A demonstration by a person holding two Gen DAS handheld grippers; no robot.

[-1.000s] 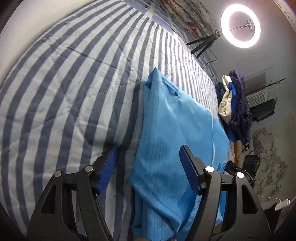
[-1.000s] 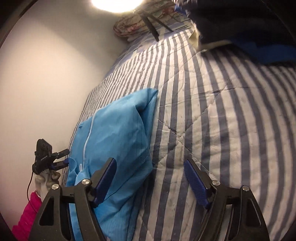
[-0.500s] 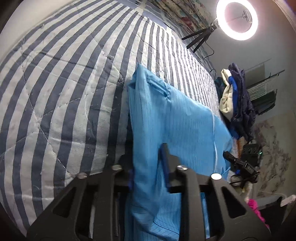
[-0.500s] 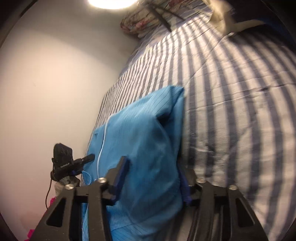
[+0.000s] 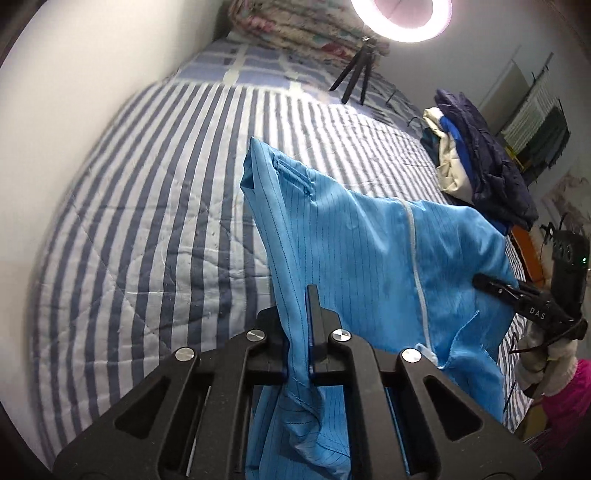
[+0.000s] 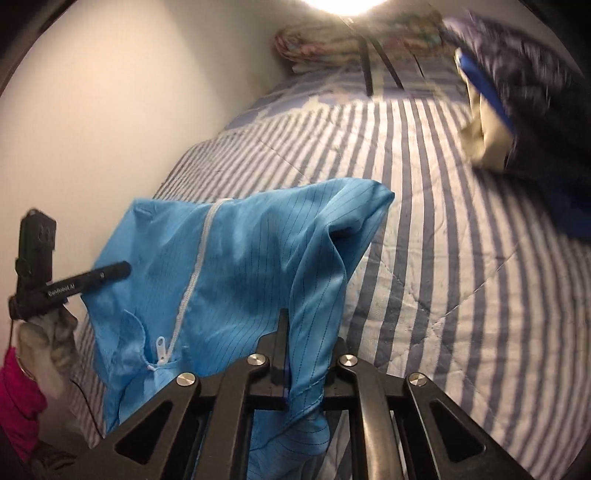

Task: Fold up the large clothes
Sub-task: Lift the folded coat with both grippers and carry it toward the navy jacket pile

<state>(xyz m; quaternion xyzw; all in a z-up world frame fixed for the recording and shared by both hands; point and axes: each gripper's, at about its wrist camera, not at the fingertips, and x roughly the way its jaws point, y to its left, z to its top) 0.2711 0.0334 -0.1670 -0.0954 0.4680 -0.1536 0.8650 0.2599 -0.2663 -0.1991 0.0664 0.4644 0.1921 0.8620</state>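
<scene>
Fig. Both wrist views, one moment, largest item first.

Bed: striped quilt fills both frames, wall at left.

Blue garment: centre of each frame, w/ pinstripes and a white zipper. Near edge is raised off the quilt; far edge seems to rest on the bed.

Clothes pile: upper right, dark and cream items, well apart from the garment.

Left gripper: bottom centre of left view, jaws pinching a bunched side edge of the cloth.

Right gripper: bottom centre of right view, jaws closing on the opposite side edge, fabric already nipped between them.

Progress (est.): early-to-mid. Garment is zipped and looks narrowed, so sleeves prob. tucked in already; the crosswise fold toward the far edge is not yet laid, and the pile appears still to do.

View diffs: left view alone shows the ring light w/ tripod, a drying rack at far right, and the small pocket slit. Right view alone shows the zipper pull at lower left; its upper right is motion-blurred. Each view shows the other gripper at its frame edge.
</scene>
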